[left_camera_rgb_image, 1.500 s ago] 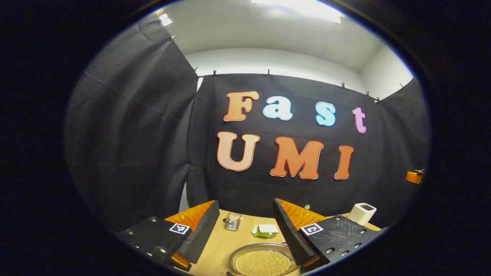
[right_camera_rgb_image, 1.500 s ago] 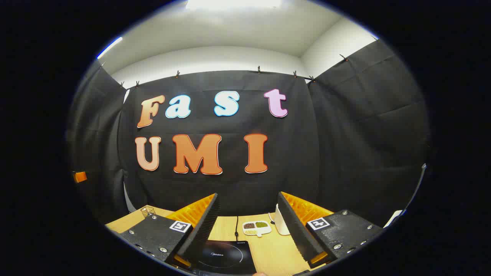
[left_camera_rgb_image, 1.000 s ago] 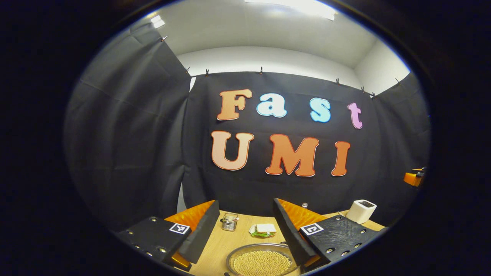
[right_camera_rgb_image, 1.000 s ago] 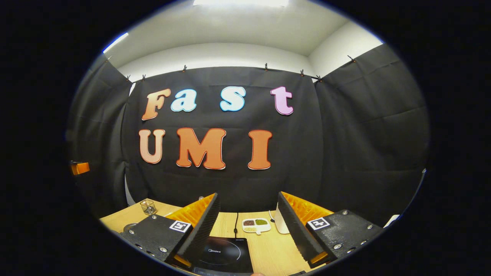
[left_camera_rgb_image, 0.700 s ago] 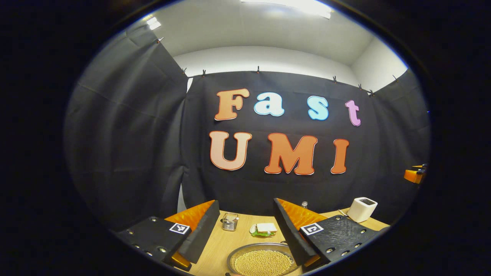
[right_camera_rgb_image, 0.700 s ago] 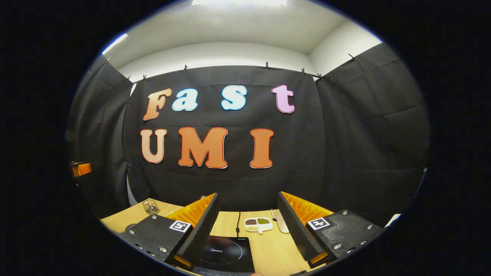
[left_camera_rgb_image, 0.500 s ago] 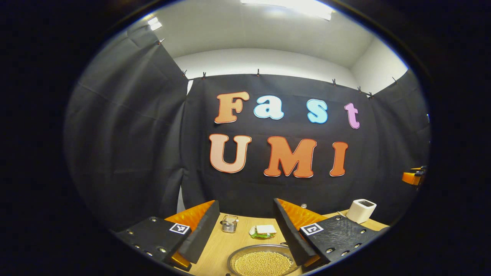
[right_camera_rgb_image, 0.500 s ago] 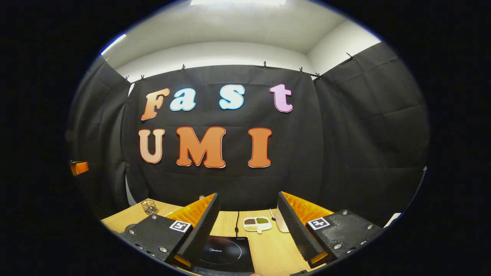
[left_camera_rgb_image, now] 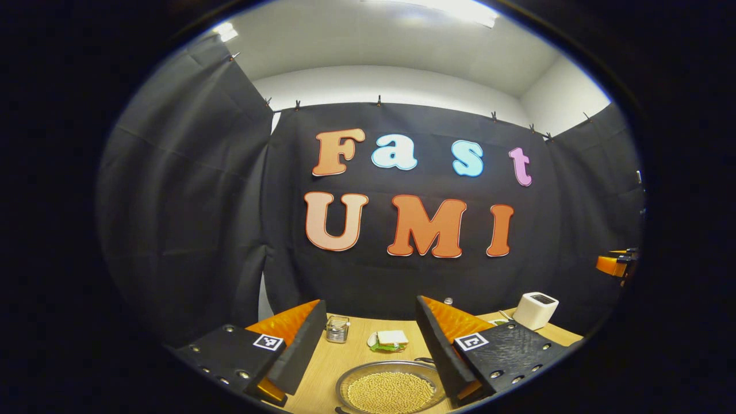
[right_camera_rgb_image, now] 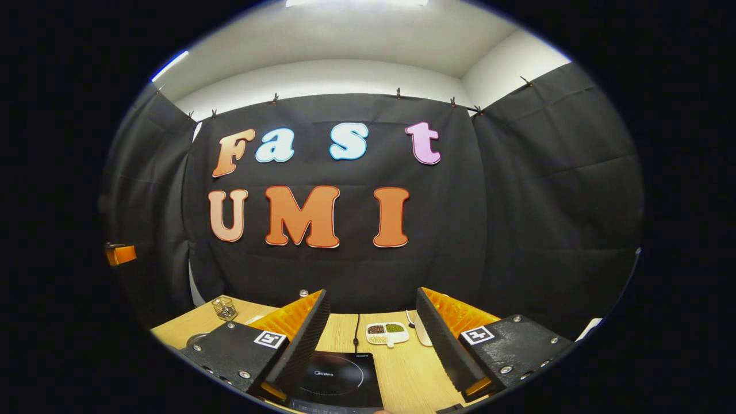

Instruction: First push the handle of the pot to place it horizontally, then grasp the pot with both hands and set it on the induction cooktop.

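Looking along the left gripper [left_camera_rgb_image: 368,330] in the left gripper view, its two fingers stand wide apart with nothing between them, up above a wooden table [left_camera_rgb_image: 336,368]. Going from left to right on the table, there is a small wire basket [left_camera_rgb_image: 337,329] near the back. Next to it sits a little plate with a sandwich [left_camera_rgb_image: 388,340] on it. In front of the sandwich, close to the camera, is the pot [left_camera_rgb_image: 391,388], a shallow round metal one full of small yellow beans. It sits low between the fingers, more toward the one on the right side of the view, which covers part of its rim. Farther right, at the back corner, stands a white box-shaped gadget [left_camera_rgb_image: 535,310].

In the right gripper view, the right gripper [right_camera_rgb_image: 371,328] also has its fingers wide apart and holds nothing. At the far left on the table is the same small wire basket [right_camera_rgb_image: 223,309]. Low down between the fingers lies the flat black induction cooktop [right_camera_rgb_image: 339,379], with a black cord [right_camera_rgb_image: 356,329] running from its back edge. Behind it is a small white dish [right_camera_rgb_image: 387,332] with brown and green bits in two cups.
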Demonstrator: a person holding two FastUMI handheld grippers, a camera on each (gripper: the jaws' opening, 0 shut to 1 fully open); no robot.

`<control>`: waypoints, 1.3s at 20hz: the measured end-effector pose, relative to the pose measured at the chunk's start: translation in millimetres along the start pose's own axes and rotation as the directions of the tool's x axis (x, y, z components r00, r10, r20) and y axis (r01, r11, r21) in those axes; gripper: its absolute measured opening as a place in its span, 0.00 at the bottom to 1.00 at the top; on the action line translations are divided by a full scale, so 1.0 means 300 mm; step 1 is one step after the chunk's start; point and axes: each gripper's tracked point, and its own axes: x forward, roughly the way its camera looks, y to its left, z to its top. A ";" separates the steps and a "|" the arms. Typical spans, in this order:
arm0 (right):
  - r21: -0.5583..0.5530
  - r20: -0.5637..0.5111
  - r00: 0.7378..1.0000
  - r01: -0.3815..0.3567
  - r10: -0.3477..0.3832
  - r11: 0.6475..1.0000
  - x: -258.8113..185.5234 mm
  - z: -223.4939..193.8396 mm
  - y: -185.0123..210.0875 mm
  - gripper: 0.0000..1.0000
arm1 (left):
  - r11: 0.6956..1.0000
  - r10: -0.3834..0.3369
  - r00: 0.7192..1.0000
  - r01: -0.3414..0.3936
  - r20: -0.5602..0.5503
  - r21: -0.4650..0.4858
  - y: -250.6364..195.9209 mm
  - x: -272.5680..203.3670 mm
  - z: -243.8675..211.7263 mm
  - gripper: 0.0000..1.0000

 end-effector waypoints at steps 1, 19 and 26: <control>0.001 0.001 1.000 0.002 -0.002 1.000 -0.004 -0.001 -0.002 0.95 | 1.000 -0.008 1.000 0.008 -0.005 -0.001 -0.006 0.002 -0.007 0.85; 0.029 -0.015 1.000 0.019 -0.019 0.999 0.036 -0.048 -0.028 0.95 | 0.989 -0.112 0.986 0.123 -0.125 0.081 -0.151 0.028 -0.214 0.01; 0.032 -0.044 0.999 0.018 -0.017 0.999 0.058 -0.096 -0.045 0.95 | 0.987 -0.126 0.955 0.149 -0.268 0.068 -0.160 -0.038 -0.459 0.02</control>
